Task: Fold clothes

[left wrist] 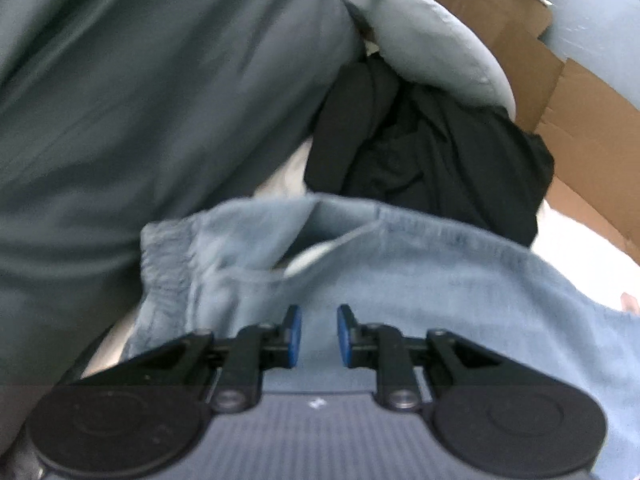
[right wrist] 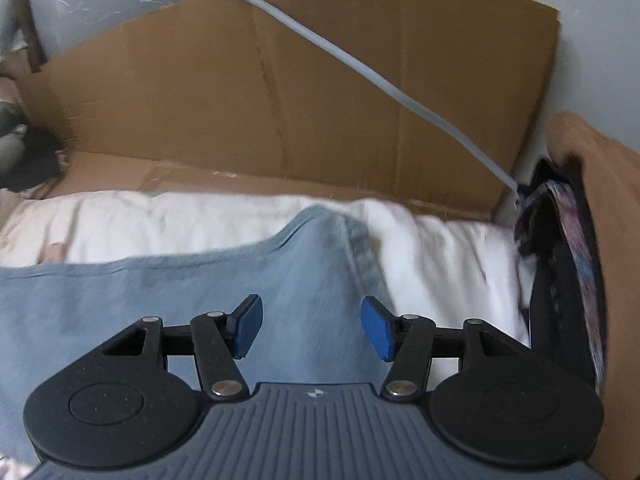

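Nearest me, my left gripper hangs just over the light blue denim garment, its blue-padded fingers a narrow gap apart and holding nothing. My right gripper is over the same denim garment, its fingers spread wider and also empty.

The denim lies spread flat across a white sheet, its long axis running side to side between my two hands. In the left view a gathered elastic waistband sits at the left end with a pocket opening beside it. In the right view a seam runs away from me to a peaked fold at the far edge.

Beyond the denim in the left view a crumpled black garment lies touching its far edge, a dark grey-green cloth fills the left, and a pale grey padded item lies above the black one. Farthest, brown cardboard stands behind the sheet with a grey cable slanting across it.
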Demonstrator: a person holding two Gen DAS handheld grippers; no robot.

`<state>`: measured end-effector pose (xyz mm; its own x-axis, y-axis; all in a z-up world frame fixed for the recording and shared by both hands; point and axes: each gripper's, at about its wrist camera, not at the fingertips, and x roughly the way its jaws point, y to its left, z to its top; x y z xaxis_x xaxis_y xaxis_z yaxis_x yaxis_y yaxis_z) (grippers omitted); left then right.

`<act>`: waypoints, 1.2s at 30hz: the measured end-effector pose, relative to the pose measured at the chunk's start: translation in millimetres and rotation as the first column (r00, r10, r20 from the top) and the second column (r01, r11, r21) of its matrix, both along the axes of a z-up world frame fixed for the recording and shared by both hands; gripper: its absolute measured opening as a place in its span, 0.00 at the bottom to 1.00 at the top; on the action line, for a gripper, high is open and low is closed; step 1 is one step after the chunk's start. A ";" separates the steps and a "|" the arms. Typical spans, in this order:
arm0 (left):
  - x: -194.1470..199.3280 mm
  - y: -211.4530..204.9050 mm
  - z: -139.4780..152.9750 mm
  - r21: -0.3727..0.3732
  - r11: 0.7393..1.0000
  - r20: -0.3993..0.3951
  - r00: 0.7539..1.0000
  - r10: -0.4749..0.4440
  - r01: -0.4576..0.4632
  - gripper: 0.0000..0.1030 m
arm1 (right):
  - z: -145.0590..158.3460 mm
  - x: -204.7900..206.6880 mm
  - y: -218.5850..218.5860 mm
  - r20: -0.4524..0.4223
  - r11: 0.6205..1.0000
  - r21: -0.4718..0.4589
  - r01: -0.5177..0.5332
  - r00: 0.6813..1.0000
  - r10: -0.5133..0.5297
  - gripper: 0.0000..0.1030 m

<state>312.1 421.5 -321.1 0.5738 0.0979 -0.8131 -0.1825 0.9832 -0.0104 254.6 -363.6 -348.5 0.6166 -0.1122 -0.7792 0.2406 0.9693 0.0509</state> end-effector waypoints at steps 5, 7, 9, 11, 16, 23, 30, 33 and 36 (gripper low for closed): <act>32.1 -11.3 -19.3 0.034 0.999 -0.048 0.999 0.000 0.001 0.20 | -9.3 29.4 -4.7 -0.014 0.998 -0.060 0.029 0.999 -0.030 0.60; 43.5 -12.5 -25.7 0.040 0.999 -0.055 0.998 0.000 0.002 0.20 | -14.4 39.0 -6.9 -0.027 0.996 -0.081 0.035 0.999 -0.038 0.60; 55.1 -9.9 -31.9 0.037 0.999 -0.069 0.997 0.016 -0.014 0.20 | -21.6 47.8 -10.5 -0.051 0.995 -0.092 0.032 0.998 -0.037 0.60; 66.7 -7.4 -38.1 0.034 0.999 -0.083 0.996 0.033 -0.030 0.20 | -29.3 54.5 -14.8 -0.076 0.994 -0.101 0.026 0.996 -0.034 0.60; 75.8 -10.8 -42.9 0.054 0.998 -0.091 0.995 0.046 -0.042 0.20 | -38.5 67.3 -21.3 -0.076 0.996 -0.092 0.014 0.997 -0.021 0.49; 73.3 -18.9 -40.4 0.074 0.996 -0.078 0.996 0.047 -0.041 0.14 | -17.6 62.7 -9.1 -0.056 0.991 -0.121 -0.062 0.997 0.055 0.18; 56.1 -32.5 -24.2 0.012 0.998 -0.048 0.997 0.055 -0.054 0.15 | 9.1 43.1 8.9 0.047 0.917 -0.389 0.091 0.996 -0.080 0.25; 57.5 -52.7 -21.2 -0.013 1.000 -0.053 0.999 0.003 -0.004 0.15 | 16.9 33.0 3.5 0.070 0.913 -0.390 0.116 0.993 -0.097 0.43; 61.9 -78.4 -22.5 0.017 0.996 -0.047 0.995 -0.084 0.085 0.16 | 19.0 23.7 -1.9 0.041 0.937 -0.339 0.083 0.996 -0.073 0.44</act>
